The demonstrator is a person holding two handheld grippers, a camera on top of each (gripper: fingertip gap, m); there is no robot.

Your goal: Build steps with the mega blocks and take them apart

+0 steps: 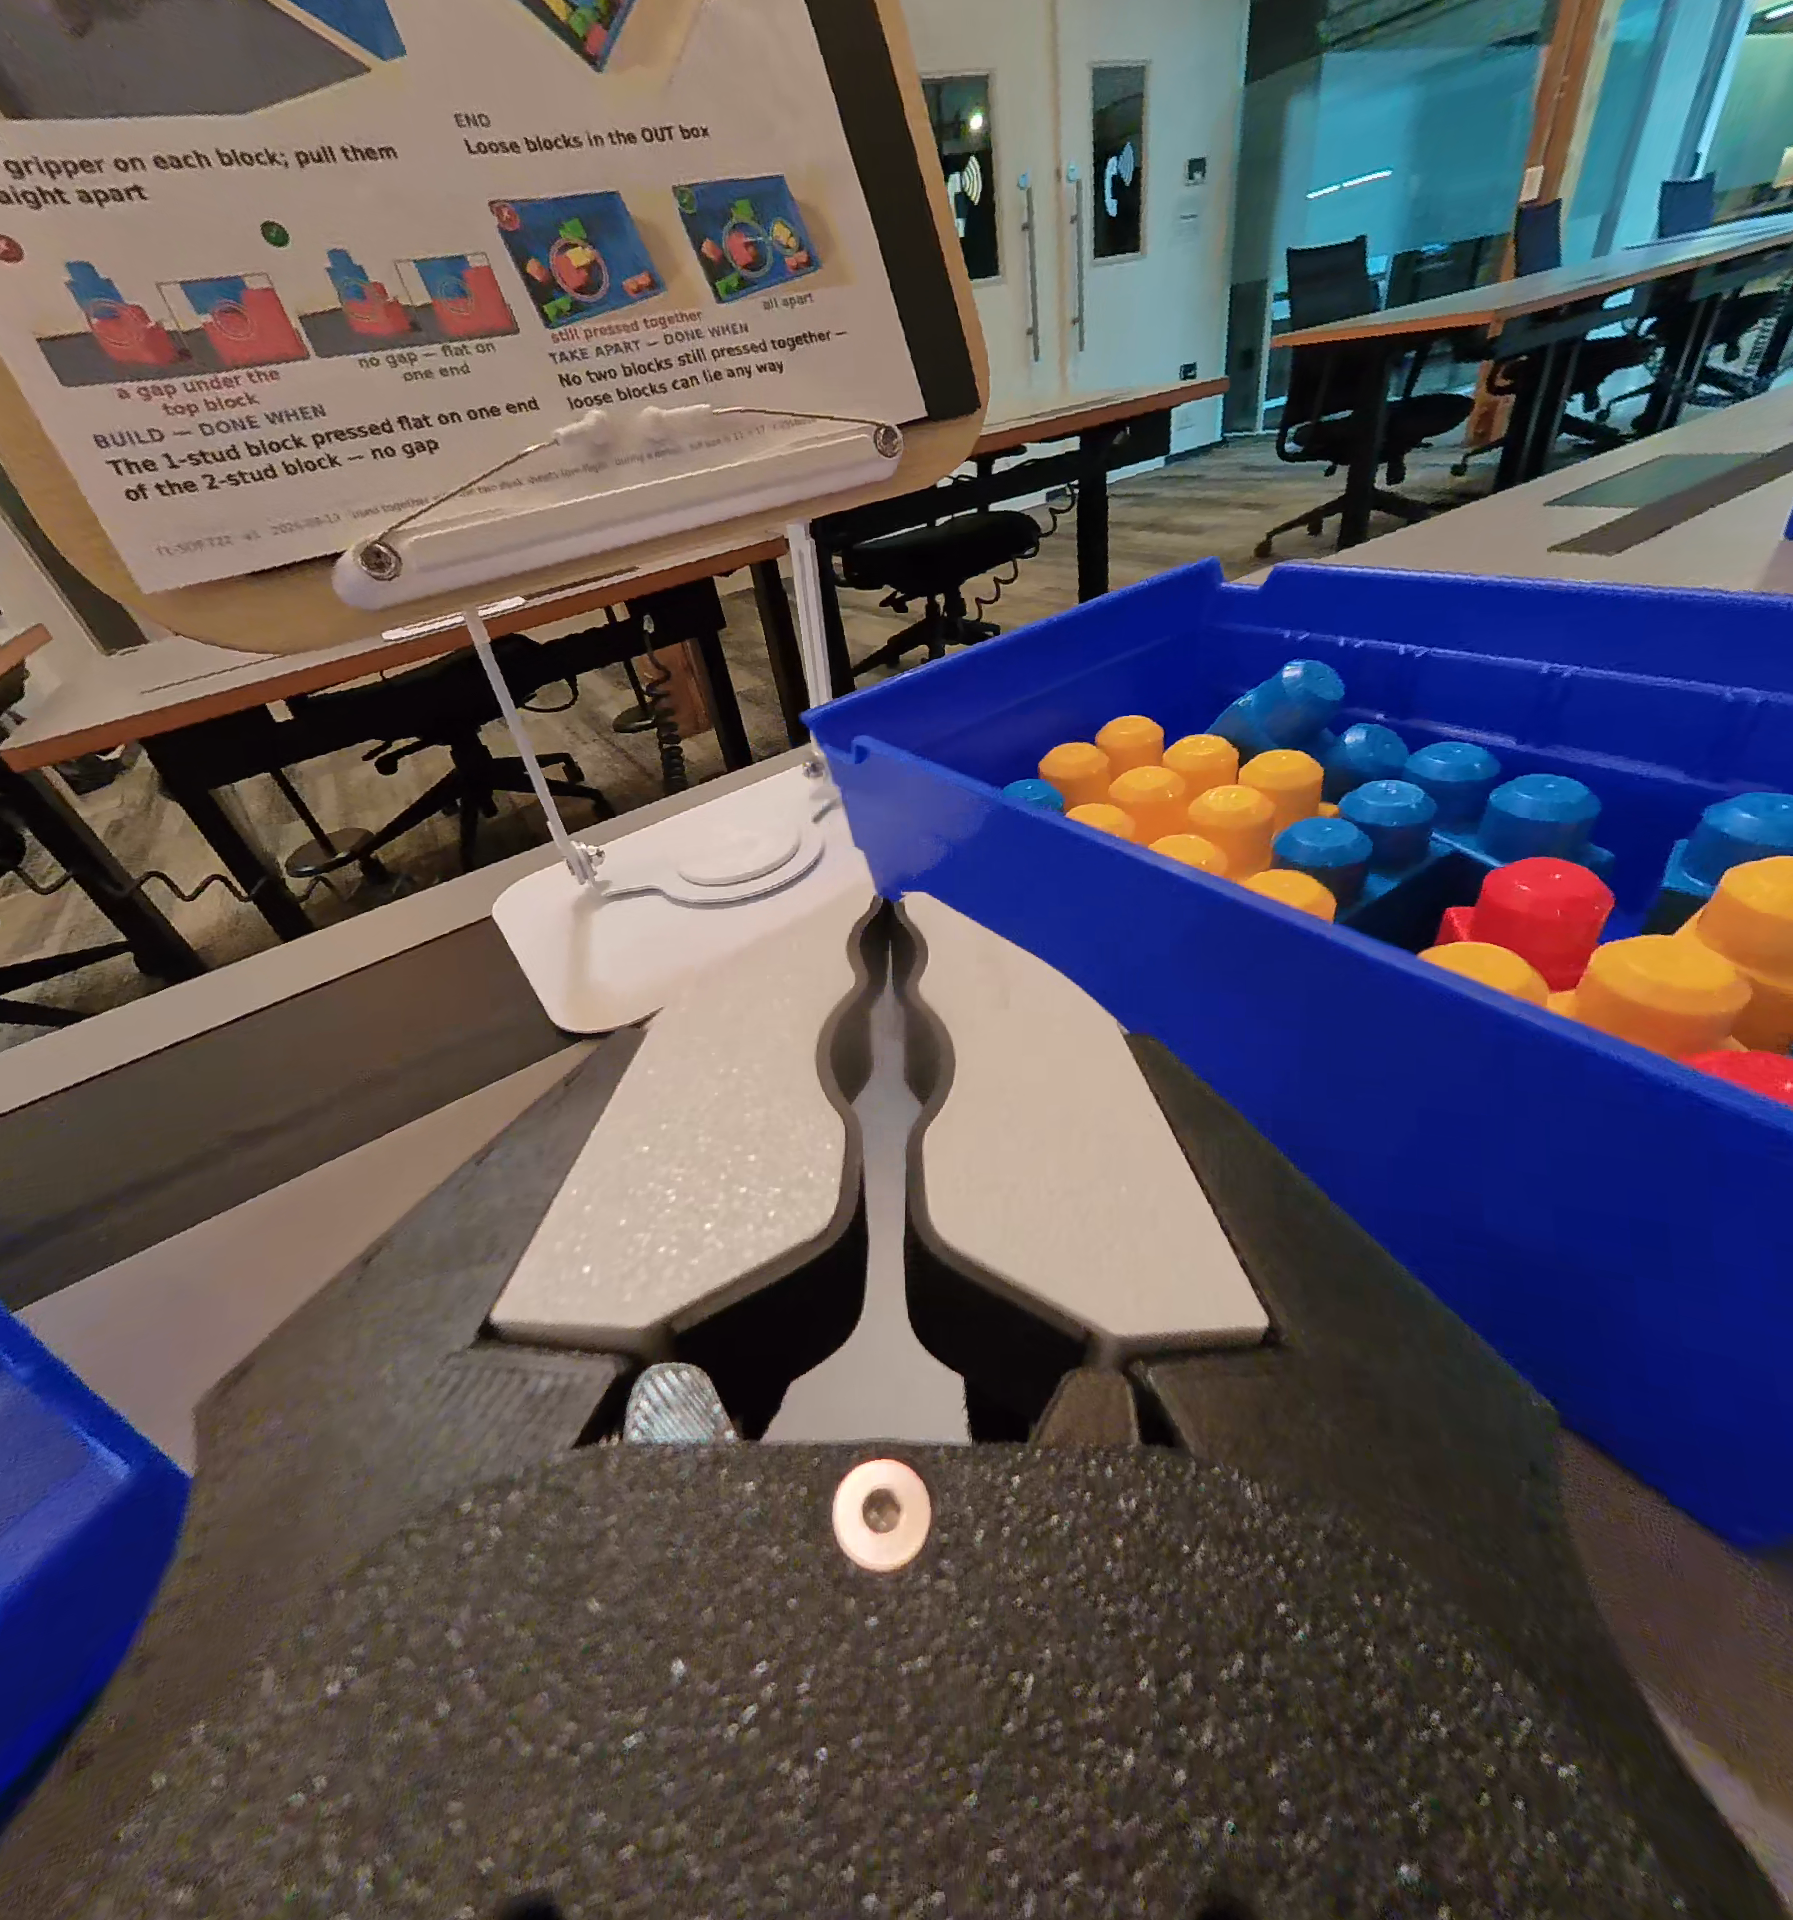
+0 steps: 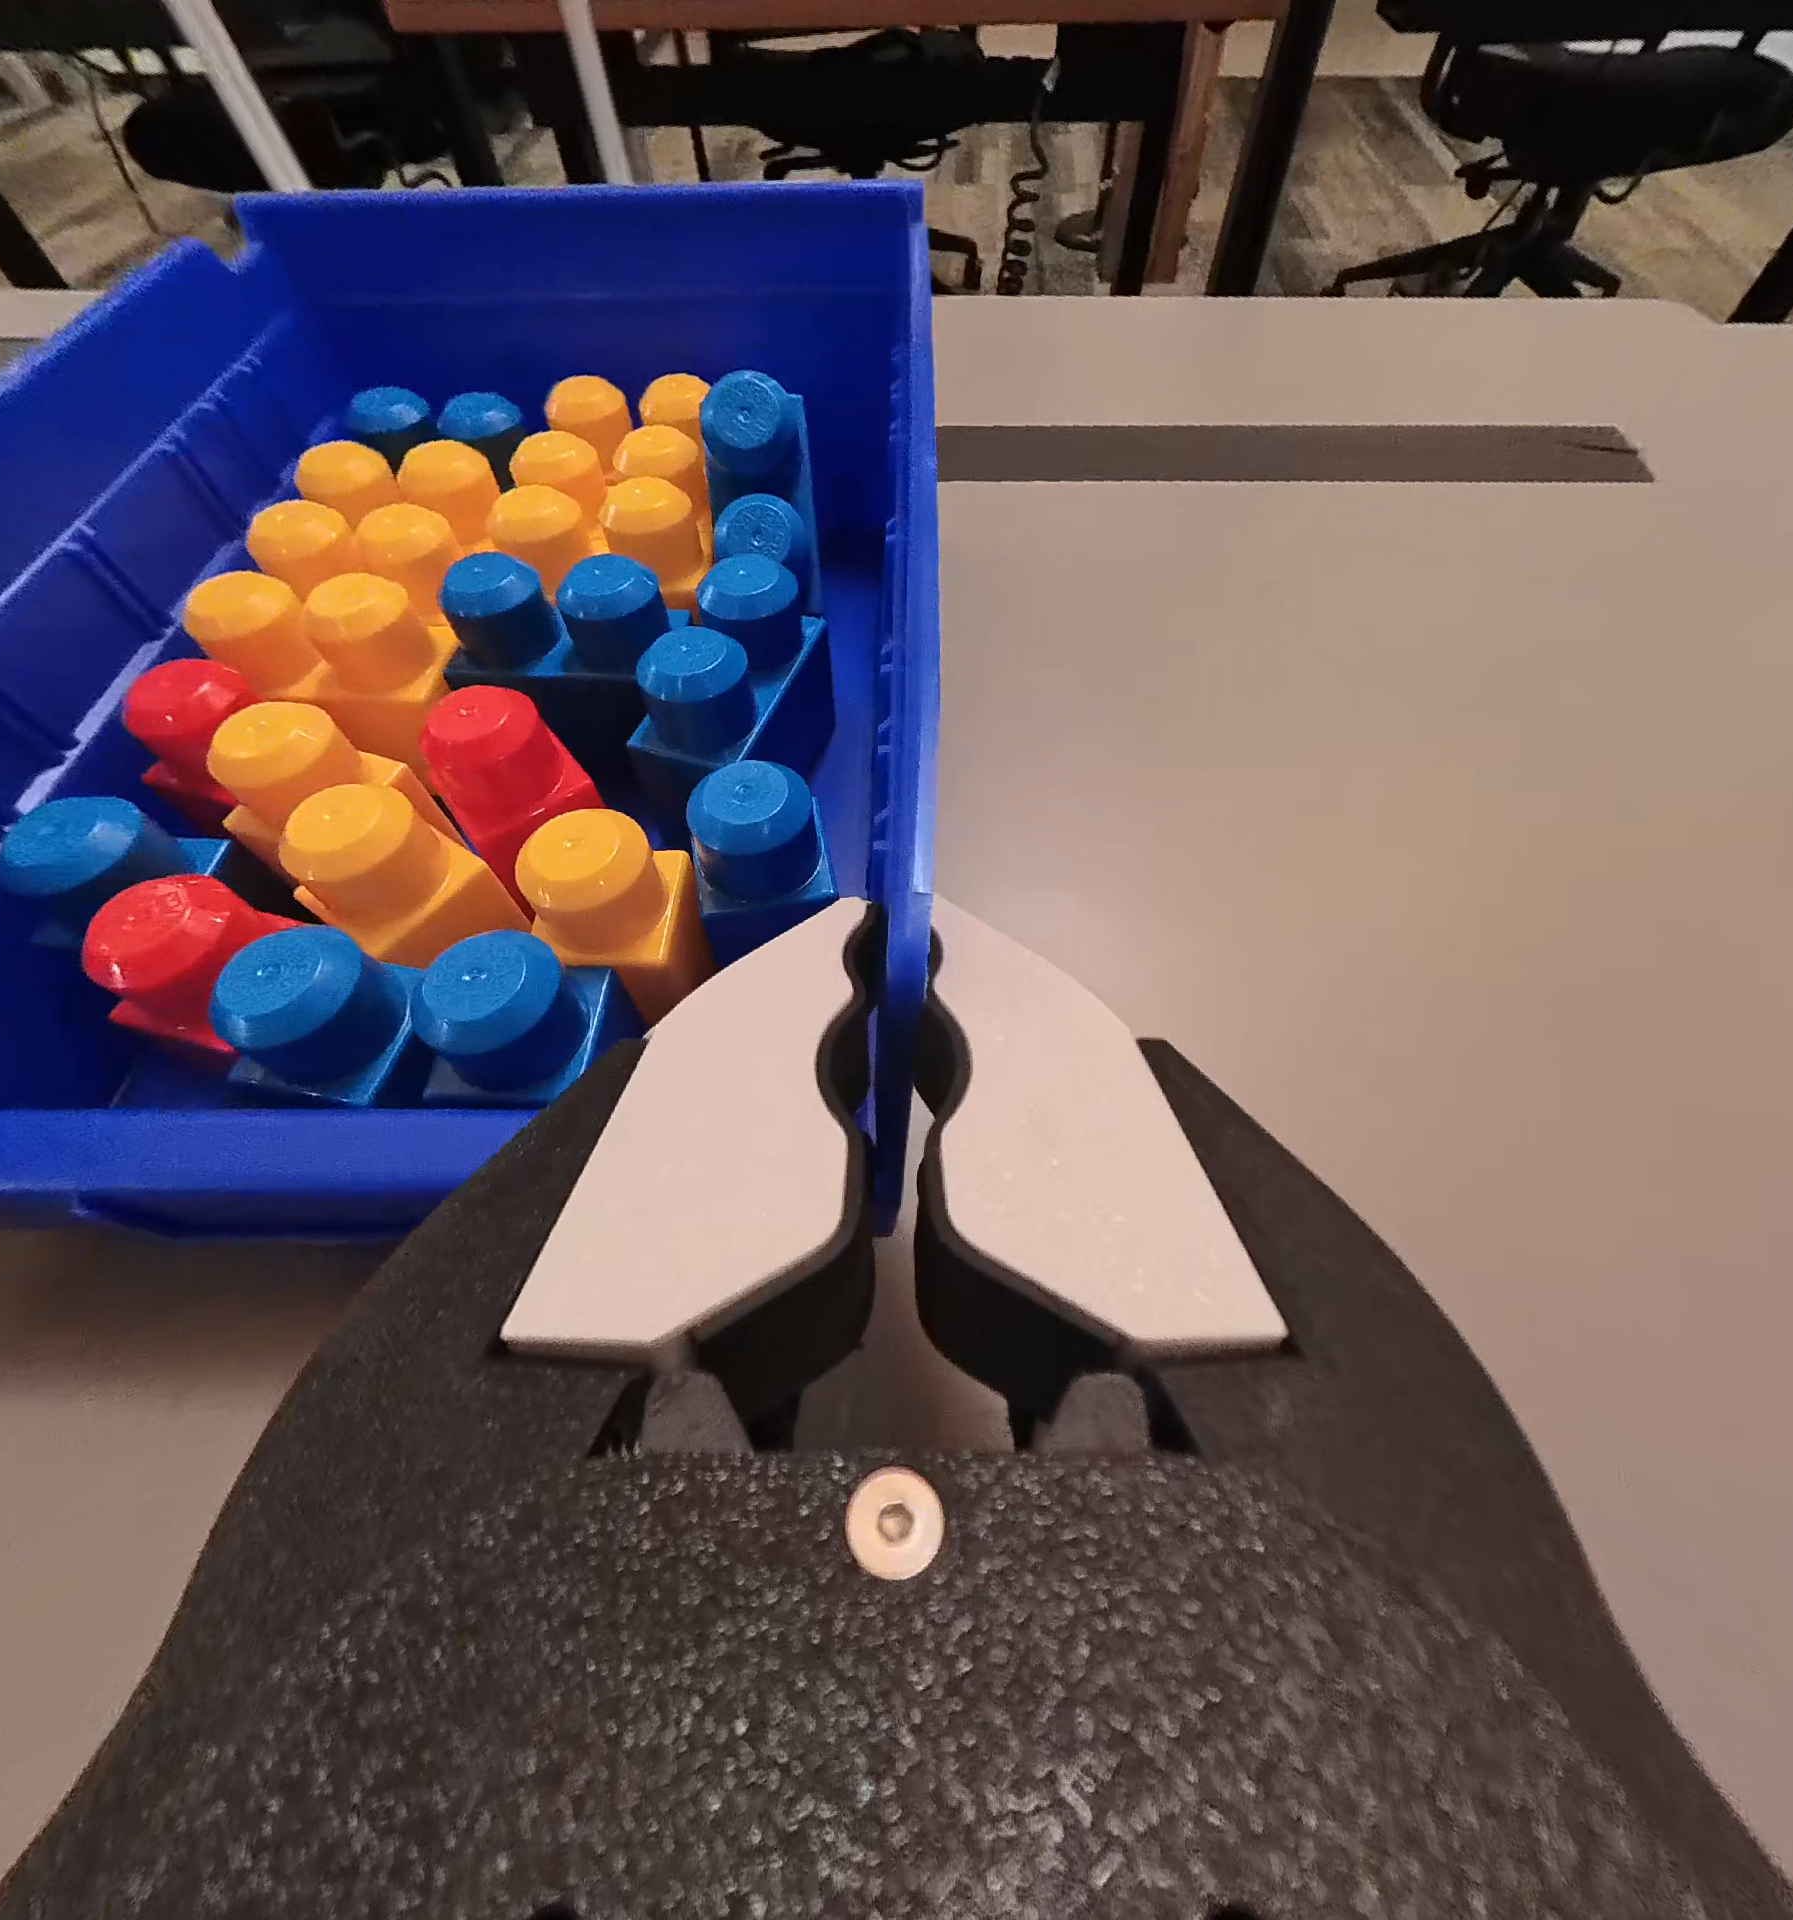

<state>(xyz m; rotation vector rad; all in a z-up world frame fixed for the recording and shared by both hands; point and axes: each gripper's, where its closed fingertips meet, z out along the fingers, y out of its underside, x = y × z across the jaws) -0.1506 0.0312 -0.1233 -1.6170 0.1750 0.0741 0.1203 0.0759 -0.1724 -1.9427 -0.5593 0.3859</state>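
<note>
The left gripper [image 1: 890, 920] was closed with nothing between its fingers, its tips just off the near corner of the blue bin [image 1: 1391, 1195]. The right gripper [image 2: 897, 925] was clenched on the bin's right wall [image 2: 897, 665], one finger inside and one outside. The blocks [image 2: 476, 727], yellow, blue and red, lay loose in the bin, most with studs upward, a few tipped over. A card stand [image 1: 601, 935] with an instruction sheet [image 1: 435, 291] stood on the table [image 2: 1391, 831] just beside the bin. A dark tape strip [image 2: 1287, 454] crossed the table to the right.

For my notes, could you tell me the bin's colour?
Blue bin, clearest in the right wrist view.
</note>
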